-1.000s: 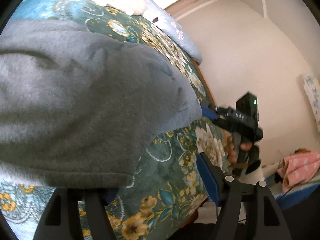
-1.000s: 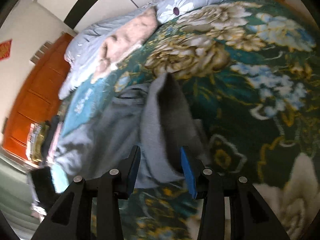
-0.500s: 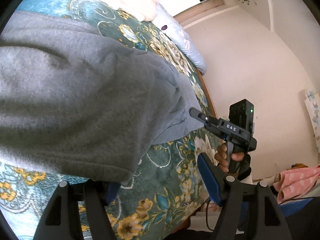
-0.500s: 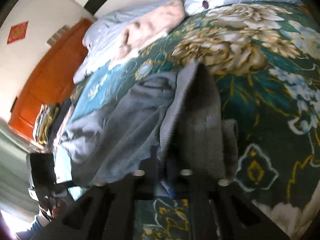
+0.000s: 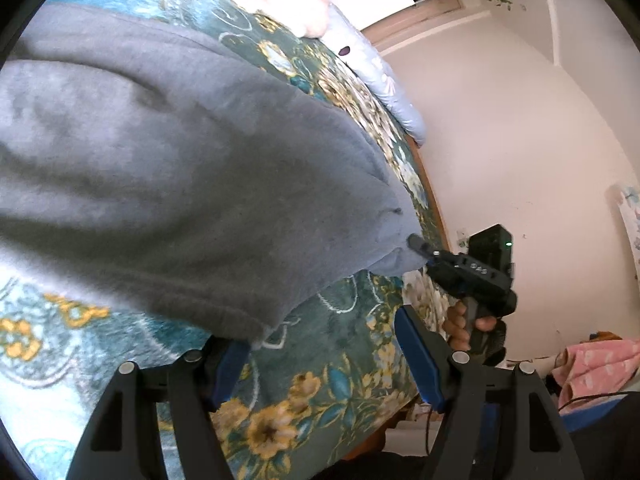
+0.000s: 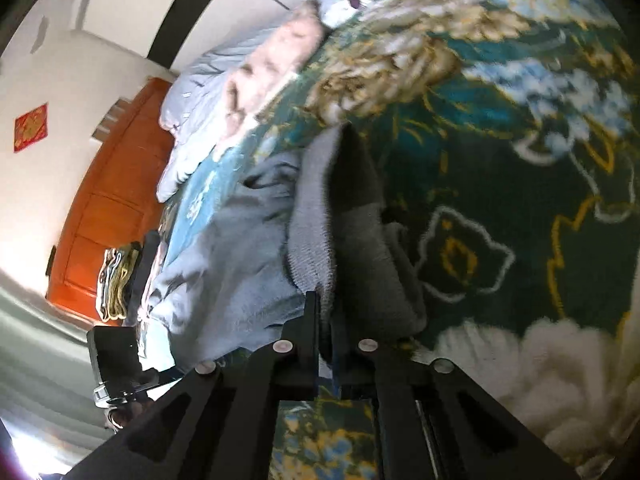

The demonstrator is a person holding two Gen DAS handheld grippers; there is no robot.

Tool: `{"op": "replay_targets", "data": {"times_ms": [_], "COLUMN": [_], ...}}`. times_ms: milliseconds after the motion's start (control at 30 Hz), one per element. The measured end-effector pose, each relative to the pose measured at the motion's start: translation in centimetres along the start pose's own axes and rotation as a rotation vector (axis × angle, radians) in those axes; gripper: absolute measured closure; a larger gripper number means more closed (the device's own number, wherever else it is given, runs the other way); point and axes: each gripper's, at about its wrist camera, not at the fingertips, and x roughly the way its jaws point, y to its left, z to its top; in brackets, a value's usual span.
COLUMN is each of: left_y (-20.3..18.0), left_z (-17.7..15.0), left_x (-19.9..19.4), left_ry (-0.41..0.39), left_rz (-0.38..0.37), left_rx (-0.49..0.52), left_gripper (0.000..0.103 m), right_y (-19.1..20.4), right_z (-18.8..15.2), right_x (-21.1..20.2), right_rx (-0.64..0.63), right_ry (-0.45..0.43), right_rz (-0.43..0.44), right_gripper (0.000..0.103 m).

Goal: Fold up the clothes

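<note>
The grey sweatshirt (image 5: 168,168) is lying spread on the bed's floral blanket (image 5: 320,360), stretching across between the two tools. The right hand-held gripper (image 6: 326,332) is pinching the garment's ribbed edge, its fingers pressed together on the cloth, which is running straight ahead of it and off to its left. The left hand-held gripper (image 5: 320,360) is hanging spread and empty, the other corner sitting just ahead of its left finger (image 5: 226,364), nearest to that hand for the coming grasp.

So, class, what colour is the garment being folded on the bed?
Grey garment; the left wrist view shows it best.
</note>
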Motion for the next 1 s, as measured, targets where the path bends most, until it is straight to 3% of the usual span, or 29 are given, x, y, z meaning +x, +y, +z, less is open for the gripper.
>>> {"op": "replay_targets", "data": {"times_ms": [67,133,200,233,500,567,667,700,733,767,800,1000], "left_y": [0.2,0.7,1.2,1.5,2.9,2.9,2.9,3.0,3.0,3.0,2.9,2.2], "left_z": [-0.1,0.0,0.0,0.0,0.1,0.6,1.0,1.0,1.0,1.0,1.1,1.6], "left_x": [-0.9,-2.2,-3.6,-4.4,-12.4,-12.3,-11.2,-10.7,-10.0,-9.6,-9.3,-7.9], "left_ry": [-0.022,-0.058,-0.095,-0.115,-0.355,-0.361,-0.339,-0.323,-0.302,-0.291,-0.281,-0.259], "left_rz": [0.016,0.034,0.047,0.054,0.114,0.111,0.109,0.11,0.115,0.12,0.124,0.118], "left_rx": [-0.002,-0.017,-0.038,-0.05,-0.137,-0.137,-0.132,-0.13,-0.127,-0.125,-0.123,-0.109], "left_gripper": [0.029,0.029,0.029,0.029,0.029,0.029,0.029,0.029,0.029,0.029,0.029,0.029], "right_y": [0.8,1.3,1.0,0.6,-3.3,-3.7,-3.7,-3.3,-3.0,-2.4,-1.8,2.4], "right_z": [0.5,1.3,2.8,3.5,7.6,8.3,9.1,9.1,9.1,9.1,9.0,7.9], "right_x": [-1.0,-2.1,-2.4,-1.9,4.0,4.8,5.6,5.6,5.5,5.4,5.1,2.9], "right_rx": [-0.038,-0.06,-0.033,-0.018,0.156,0.184,0.219,0.206,0.192,0.169,0.151,-0.001], "right_ry": [-0.016,-0.047,-0.094,-0.096,-0.028,-0.019,-0.014,-0.018,-0.023,-0.033,-0.045,-0.102], "right_rz": [-0.007,-0.006,-0.009,0.0,0.01,0.051,0.095,0.087,0.079,0.063,0.061,0.073], "right_gripper": [0.096,0.089,0.052,0.048,0.047,0.047,0.047,0.052,0.062,0.086,0.094,0.096]}}
